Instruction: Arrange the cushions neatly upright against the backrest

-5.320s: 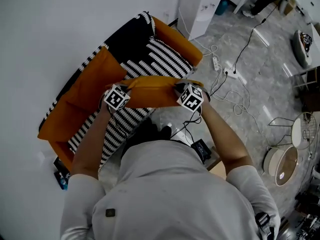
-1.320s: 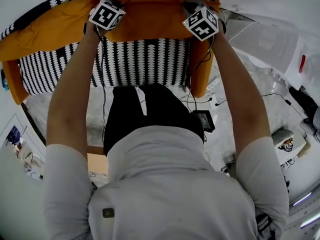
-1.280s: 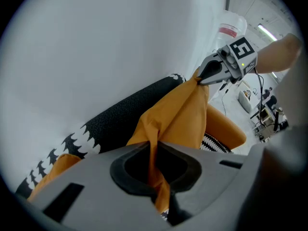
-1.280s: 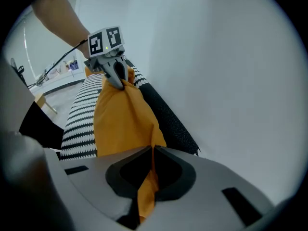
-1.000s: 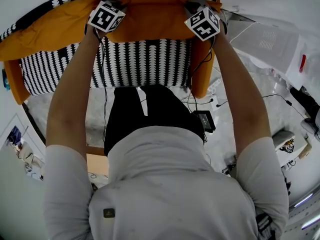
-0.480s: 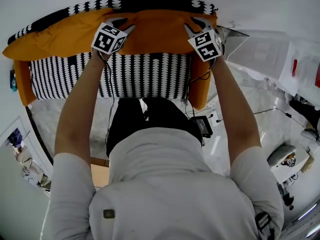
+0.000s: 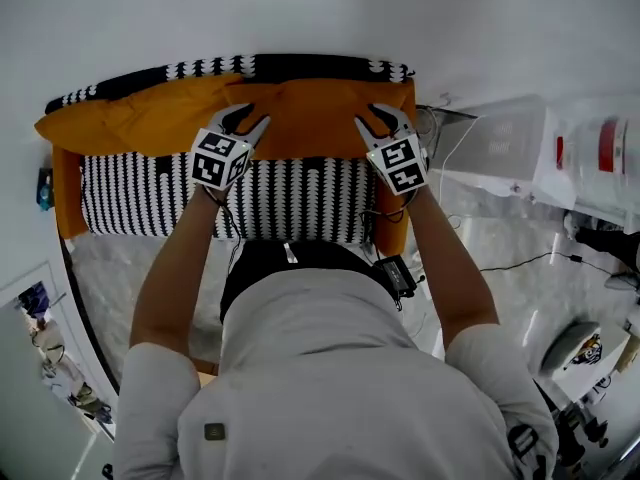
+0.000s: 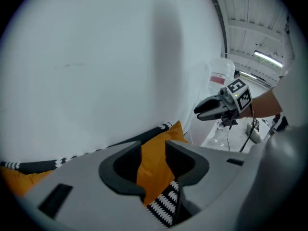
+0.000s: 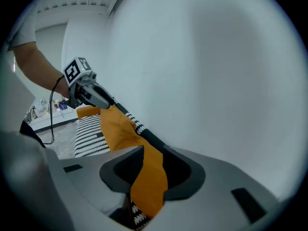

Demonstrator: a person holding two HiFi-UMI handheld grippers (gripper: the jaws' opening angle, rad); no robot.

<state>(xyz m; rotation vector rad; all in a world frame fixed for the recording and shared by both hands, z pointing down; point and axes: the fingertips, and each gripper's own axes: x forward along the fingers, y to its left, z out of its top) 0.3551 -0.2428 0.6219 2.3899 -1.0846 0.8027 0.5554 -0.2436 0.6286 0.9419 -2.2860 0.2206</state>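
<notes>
**Letting go of the right cushion, left cushion coming up next**

I'm hanging both tools just above the right cushion (image 7: 315, 108). The left gripper (image 7: 250, 118) and right gripper (image 7: 378, 118) have just been opening. Jaws on both are standing apart. Orange cloth is showing through each gap, but the pads aren't pressing on it, so I'm reading both as holding nothing.

Step in hand, as I'm judging it: placing is done for this cushion and I'm releasing it. It's sitting at the right end of the sofa, on the striped seat (image 7: 290, 183), and leaning back on the backrest (image 7: 300, 67). It's standing on one long edge, with the long axis running side to side along the backrest. The broad face is pointing out toward me, and the top edge is reaching close under the backrest's top.

The left cushion (image 7: 130, 123) is lying along the same line, touching the first. It's looking lower and more slumped, with its far corner poking out past the left end.

I'm guessing the next move calls for:
- shifting both grippers left
- pinching that cushion's top edge near its two corners
- lifting it square and pushing it back flat against the backrest
</notes>
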